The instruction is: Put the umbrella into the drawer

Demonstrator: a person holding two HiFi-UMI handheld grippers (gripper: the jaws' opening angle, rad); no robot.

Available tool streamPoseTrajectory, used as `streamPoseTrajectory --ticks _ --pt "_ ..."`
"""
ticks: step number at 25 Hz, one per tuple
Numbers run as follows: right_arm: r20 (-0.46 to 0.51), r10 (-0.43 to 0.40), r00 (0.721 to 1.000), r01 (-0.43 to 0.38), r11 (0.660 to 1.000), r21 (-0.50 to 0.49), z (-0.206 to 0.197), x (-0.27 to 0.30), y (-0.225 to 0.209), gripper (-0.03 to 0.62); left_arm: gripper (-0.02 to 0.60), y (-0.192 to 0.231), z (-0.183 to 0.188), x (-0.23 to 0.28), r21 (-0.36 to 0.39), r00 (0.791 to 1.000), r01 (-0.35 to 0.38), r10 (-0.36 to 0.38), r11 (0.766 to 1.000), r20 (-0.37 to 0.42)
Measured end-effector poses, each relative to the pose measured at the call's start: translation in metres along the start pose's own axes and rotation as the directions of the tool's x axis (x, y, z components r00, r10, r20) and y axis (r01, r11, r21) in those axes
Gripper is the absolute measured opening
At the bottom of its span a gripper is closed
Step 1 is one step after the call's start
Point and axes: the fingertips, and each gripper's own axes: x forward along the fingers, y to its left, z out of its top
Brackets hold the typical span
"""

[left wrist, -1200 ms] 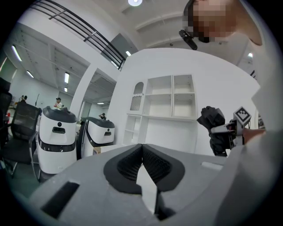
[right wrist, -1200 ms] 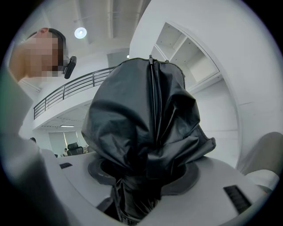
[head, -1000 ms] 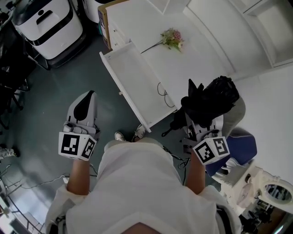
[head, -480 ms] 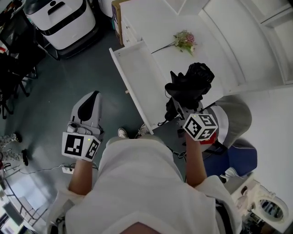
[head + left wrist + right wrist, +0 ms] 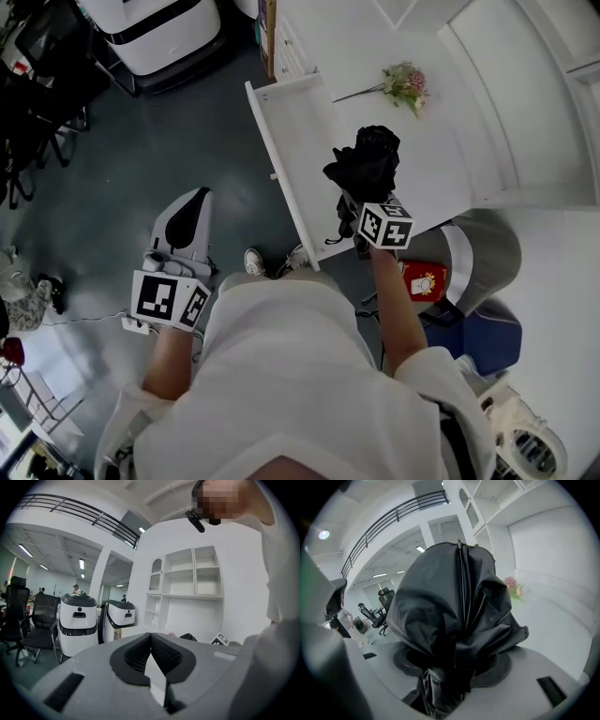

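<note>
A folded black umbrella (image 5: pixel 367 167) is clamped in my right gripper (image 5: pixel 361 202), whose jaws are shut on it. It hangs over the near end of the open white drawer (image 5: pixel 286 150), by the drawer's right wall. In the right gripper view the umbrella (image 5: pixel 454 620) fills the middle and hides the jaws' tips. My left gripper (image 5: pixel 184 220) is low at the left over the grey floor, away from the drawer. Its pads (image 5: pixel 161 653) meet with nothing between them in the left gripper view.
The drawer sticks out of a white cabinet top (image 5: pixel 375 56) that carries a small bunch of pink flowers (image 5: pixel 405 82). A white machine (image 5: pixel 155 33) stands at top left, black chairs (image 5: pixel 28 103) at far left. A red object (image 5: pixel 419 279) and a blue seat (image 5: pixel 473 337) lie right.
My right gripper has swung the umbrella leftward and down, from beside the cabinet to over the open drawer. The left gripper has hardly moved.
</note>
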Motion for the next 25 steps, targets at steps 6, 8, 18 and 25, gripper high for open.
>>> streamPoseTrajectory --ticks 6,8,18,25 --pt "-0.134 0.01 0.991 -0.015 0.999 -0.034 -0.038 0.045 -0.002 0.241 0.014 0.005 -0.01 -0.015 -0.001 0.998 -0.049 0.049 0.999 -0.036" --pt "-0.162 0.008 0.987 -0.016 0.999 -0.047 -0.047 0.059 -0.003 0.241 0.014 0.011 -0.016 -0.026 0.002 0.995 -0.075 0.075 0.997 -0.061" --pt "-0.284 -0.038 0.958 0.008 0.994 -0.108 -0.081 0.103 -0.02 0.241 0.014 0.031 -0.025 -0.069 0.013 0.977 -0.185 0.185 0.983 -0.11" --pt "-0.371 -0.086 0.924 0.031 0.988 -0.151 -0.096 0.138 -0.03 0.241 0.014 0.033 -0.045 -0.076 -0.018 0.967 -0.201 0.196 0.979 -0.161"
